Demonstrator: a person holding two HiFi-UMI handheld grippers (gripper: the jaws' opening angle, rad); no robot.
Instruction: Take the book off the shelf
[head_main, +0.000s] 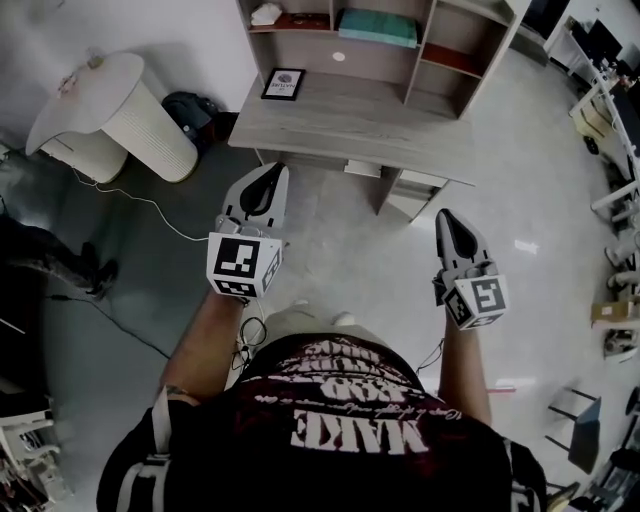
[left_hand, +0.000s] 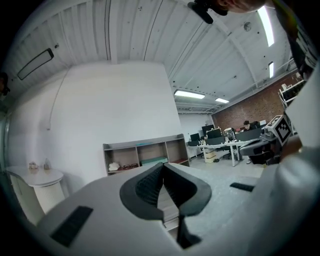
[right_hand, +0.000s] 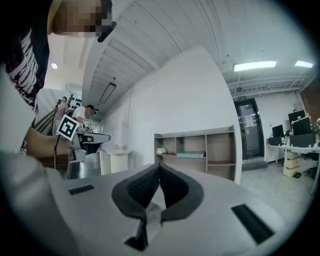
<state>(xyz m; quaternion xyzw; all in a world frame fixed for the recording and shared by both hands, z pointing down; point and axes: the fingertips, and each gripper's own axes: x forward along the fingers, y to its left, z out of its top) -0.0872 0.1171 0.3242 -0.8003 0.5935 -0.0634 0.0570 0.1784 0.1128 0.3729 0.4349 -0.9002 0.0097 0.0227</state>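
I hold the left gripper (head_main: 270, 172) and right gripper (head_main: 448, 218) level, jaws closed on nothing, aimed at twelve o'clock. There the teal book (head_main: 377, 27) lies flat in the shelf's (head_main: 452, 58) middle compartment above the worktop (head_main: 350, 125), well beyond reach.

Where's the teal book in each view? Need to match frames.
Head view: the flat teal book is at top centre.
Left gripper view: near the centre, slightly below mid-height.
Right gripper view: right of centre, slightly below mid-height.
Shared landmark: the grey wooden shelf unit; the book lies in its middle compartment in all three.
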